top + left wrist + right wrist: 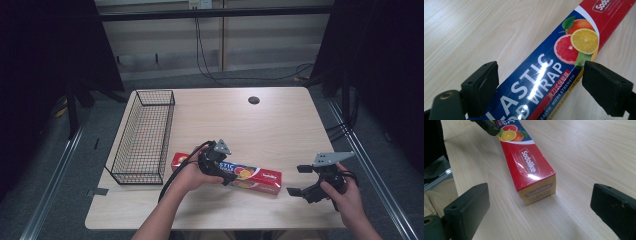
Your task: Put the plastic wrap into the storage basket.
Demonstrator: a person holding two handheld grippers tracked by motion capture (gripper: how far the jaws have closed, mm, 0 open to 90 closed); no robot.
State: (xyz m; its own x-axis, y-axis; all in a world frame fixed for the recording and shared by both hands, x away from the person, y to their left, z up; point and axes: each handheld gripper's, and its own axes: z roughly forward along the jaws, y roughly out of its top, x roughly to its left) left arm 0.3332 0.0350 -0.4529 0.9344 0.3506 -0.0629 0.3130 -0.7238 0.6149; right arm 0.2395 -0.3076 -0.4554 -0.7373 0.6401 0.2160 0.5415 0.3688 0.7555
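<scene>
on the desk (280,125), near the front edge, lies the wrap box (260,176), flat and slanted, just right of the wire basket (142,135). left tool (223,172) sits over the box's middle, jaws wide open, one each side of the box and holding nothing; can't tell if the pads touch it. right tool (298,180) hangs just off the box's right end, also wide open and empty, aimed at the end face.

risks: the box is glossy film and long, so a one-sided or off-centre pinch would likely let it slip or swing. closing on the thin card could dent it. a push from the right tool could skid it across the smooth top.

surface: pale wood laminate, cable hole (253,100) at the back. room: dark curtains both sides, grey floor, cables on the far wall.
</scene>
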